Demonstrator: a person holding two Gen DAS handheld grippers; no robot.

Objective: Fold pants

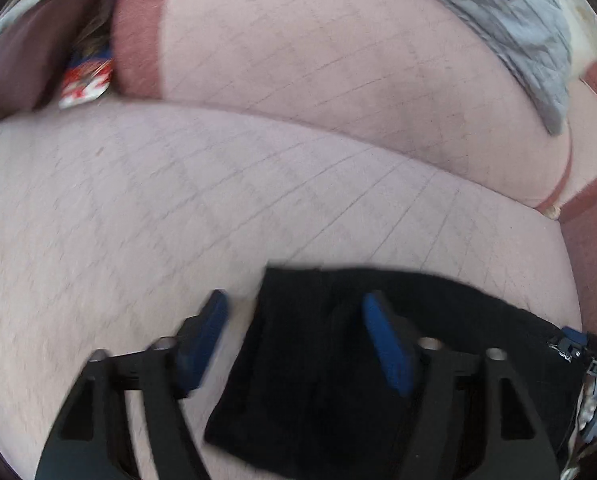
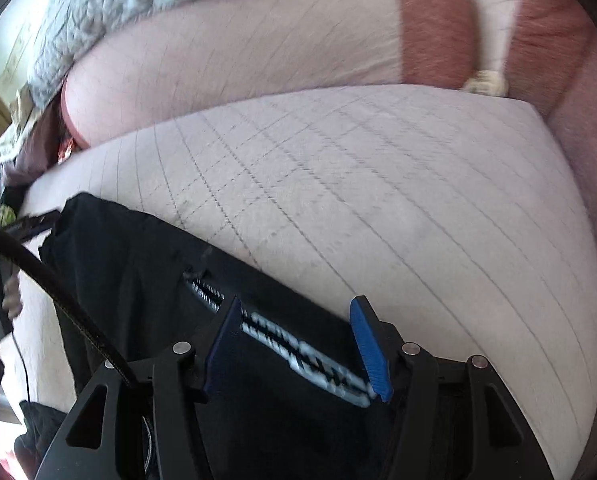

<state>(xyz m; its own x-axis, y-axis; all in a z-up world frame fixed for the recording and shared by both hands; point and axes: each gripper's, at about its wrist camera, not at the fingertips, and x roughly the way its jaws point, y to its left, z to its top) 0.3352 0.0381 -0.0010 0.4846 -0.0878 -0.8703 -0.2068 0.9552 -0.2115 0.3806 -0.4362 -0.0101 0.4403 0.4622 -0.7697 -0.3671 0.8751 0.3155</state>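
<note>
The black pants (image 1: 438, 320) lie bunched at the sofa cushion's (image 1: 138, 208) front edge, folding barely begun, with the left gripper (image 1: 294, 320) and right gripper (image 2: 298, 320) both spread wide, gripping nothing.

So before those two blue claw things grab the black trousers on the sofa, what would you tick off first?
1. Left gripper open: ok, blue pads spread wide.
2. Right gripper open: ok, fingers apart, nothing clamped.
3. Black fabric pants between the left fingers: ok, a squared-off edge lies in the gap.
4. White-and-black striped band of the pants between the right fingers: ok, it runs across the gap.
5. Pants lying flat on the pale quilted sofa cushion: cannot tell, the pictures are blurred and only part shows.
6. Black cable clear of the right fingers: ok, it lies off to one side over the pants.
</note>
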